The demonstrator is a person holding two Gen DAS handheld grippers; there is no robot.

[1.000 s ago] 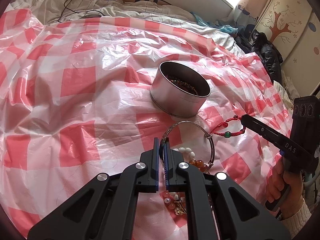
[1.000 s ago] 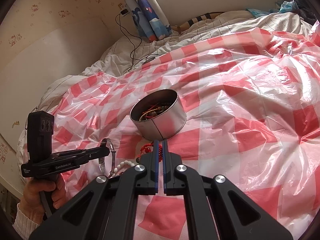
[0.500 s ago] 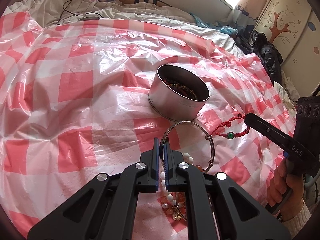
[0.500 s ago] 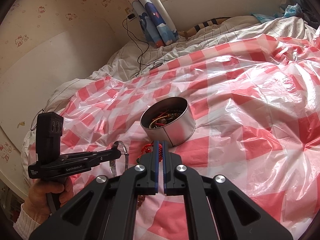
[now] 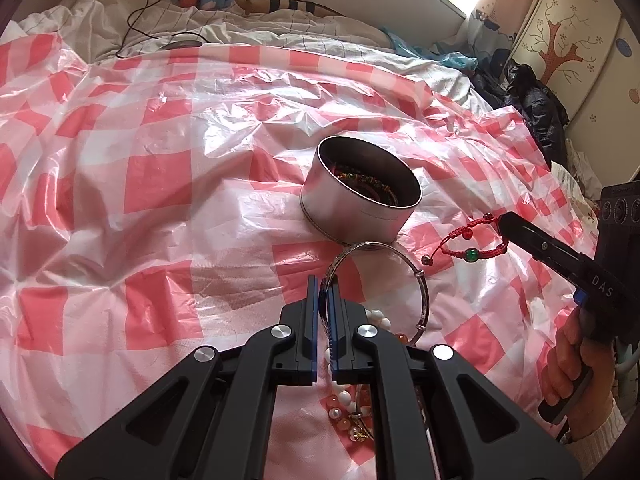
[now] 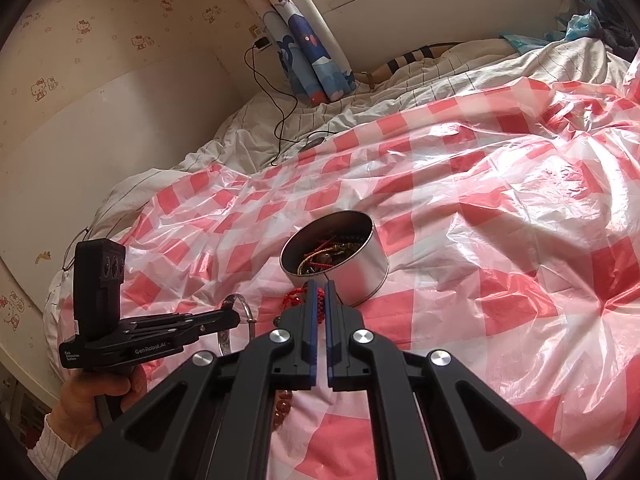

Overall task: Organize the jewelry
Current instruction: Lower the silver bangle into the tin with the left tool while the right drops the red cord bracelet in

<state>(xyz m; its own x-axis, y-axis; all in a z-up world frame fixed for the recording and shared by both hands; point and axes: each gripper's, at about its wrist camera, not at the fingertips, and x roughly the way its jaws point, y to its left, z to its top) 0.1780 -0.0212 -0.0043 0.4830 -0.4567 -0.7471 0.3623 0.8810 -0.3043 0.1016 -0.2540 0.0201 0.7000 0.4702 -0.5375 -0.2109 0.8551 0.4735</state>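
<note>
Silver bangle (image 5: 380, 280) sits clamped in our left gripper (image 5: 325, 300) at lower centre, just below the round tin (image 5: 360, 216). Right gripper (image 5: 505, 222), fingers together, pinches the red cord bracelet (image 5: 466, 246) at right of frame. We'd carry each piece over the tin's mouth before letting go, cord first, so nothing snags the rim.

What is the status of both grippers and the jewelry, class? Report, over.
Left gripper shut on silver metal bangle. Right gripper shut on red braided cord bracelet, lifted near round silver tin. Beaded bracelets remain on checked plastic sheet. Nothing blocking.
</note>
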